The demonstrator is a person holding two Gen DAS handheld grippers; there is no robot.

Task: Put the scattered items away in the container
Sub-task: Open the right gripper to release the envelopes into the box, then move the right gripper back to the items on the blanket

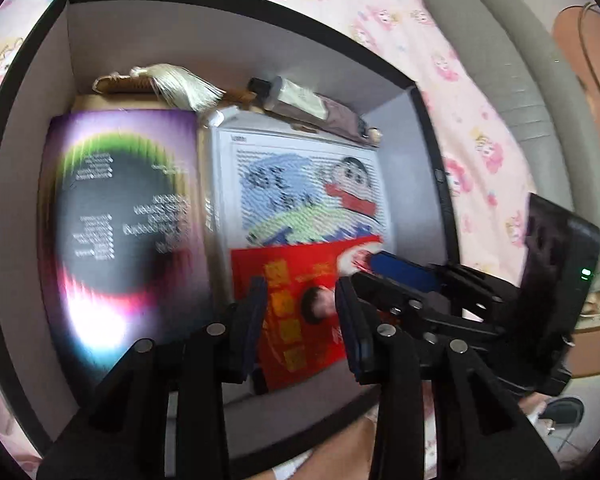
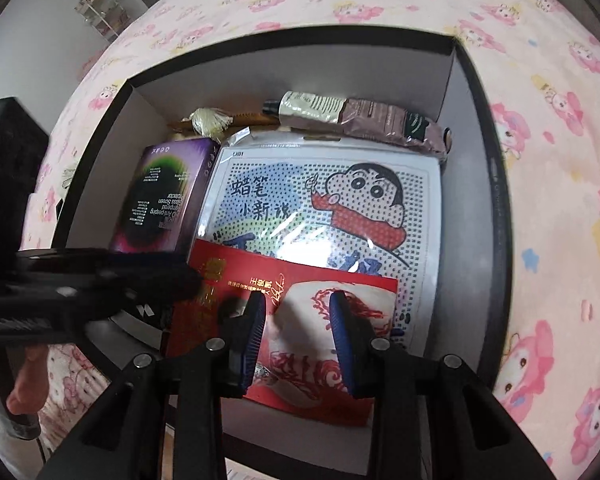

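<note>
both wrist views close above box, facing down

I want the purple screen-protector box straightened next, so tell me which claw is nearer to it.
Left. The left claw hovers over the red envelope, just beside the purple box. The right claw hangs over the envelope's far side.

Purple box, left-centre: "Tempered Glass Screen Protector", upside down. Cartoon bead kit, centre: "蜡笔小新", "LX01" at top-left corner.
</note>
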